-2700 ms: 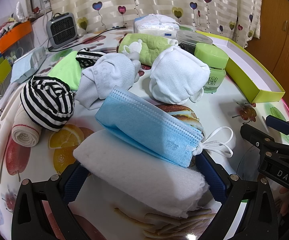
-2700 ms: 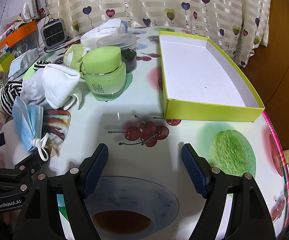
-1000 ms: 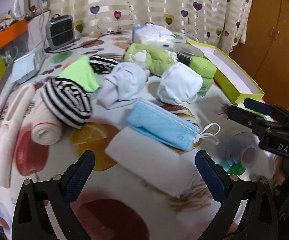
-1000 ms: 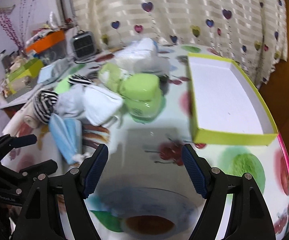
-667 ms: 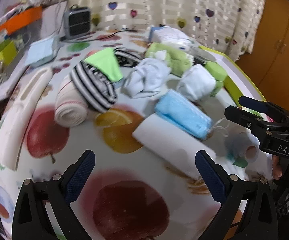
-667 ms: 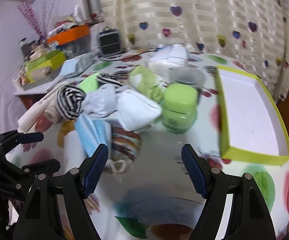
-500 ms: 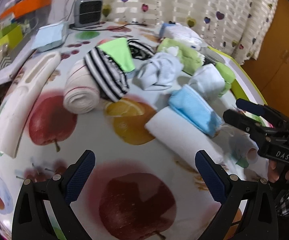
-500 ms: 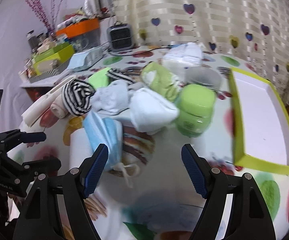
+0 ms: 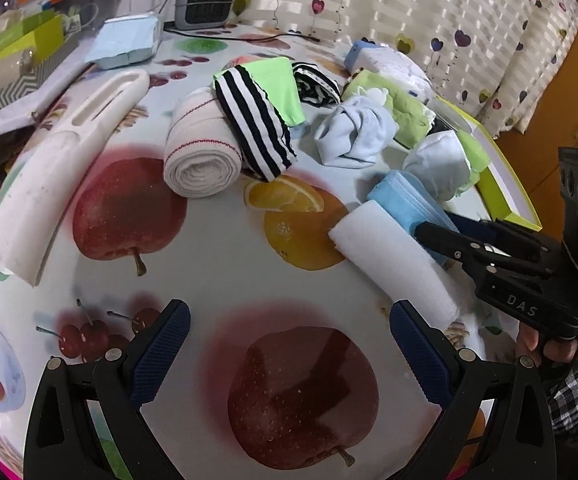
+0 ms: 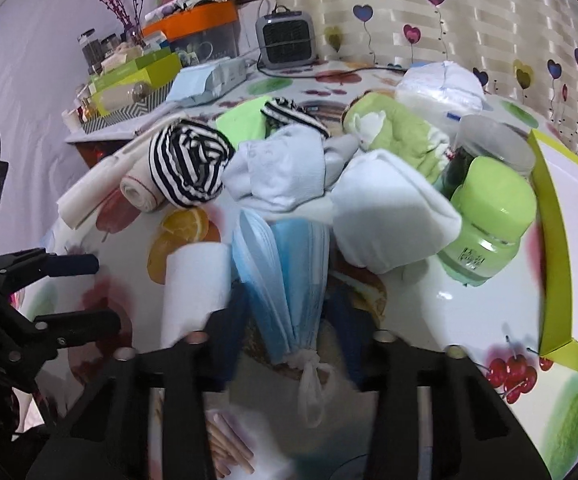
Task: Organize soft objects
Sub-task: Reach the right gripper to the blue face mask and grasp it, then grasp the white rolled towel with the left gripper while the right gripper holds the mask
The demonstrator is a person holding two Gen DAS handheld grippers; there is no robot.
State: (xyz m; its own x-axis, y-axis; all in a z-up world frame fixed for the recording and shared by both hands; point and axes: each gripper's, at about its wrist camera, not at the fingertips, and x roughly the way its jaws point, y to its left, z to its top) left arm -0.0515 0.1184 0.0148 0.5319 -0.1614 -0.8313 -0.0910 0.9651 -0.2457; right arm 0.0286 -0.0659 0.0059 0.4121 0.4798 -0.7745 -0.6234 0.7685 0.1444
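From the left wrist view, my left gripper [image 9: 289,354] hangs with jaws spread wide and nothing between them, over a bare stretch of the desk [image 9: 209,256] with its glossy fruit-print cover. Ahead to the right lies the mask stack [image 9: 403,200], pleated blue non-woven sheets, leaning on a white roll [image 9: 393,258] of fuzzy wadding; the right gripper [image 9: 449,232] reaches in at the stack's near end. Beyond sit a ribbed bandage roll [image 9: 199,156], a striped sock [image 9: 253,124], a pale blue cloth [image 9: 353,130] and a white bundle [image 9: 439,164], all limp knits. From the right wrist view, my right gripper [image 10: 285,320] straddles the masks' tied end, one jaw on each side; motion blur keeps me from telling whether they press it yet. I judge the stack very light, soft and springy, likely to fan open, so I would pinch it near the knotted ear loops [image 10: 309,376] where the layers are bound. The green jar [image 10: 489,224] is hard and slick, just beside the white bundle, and the yellow-green tray [image 10: 553,248] stands at the far right, a stiff card box.
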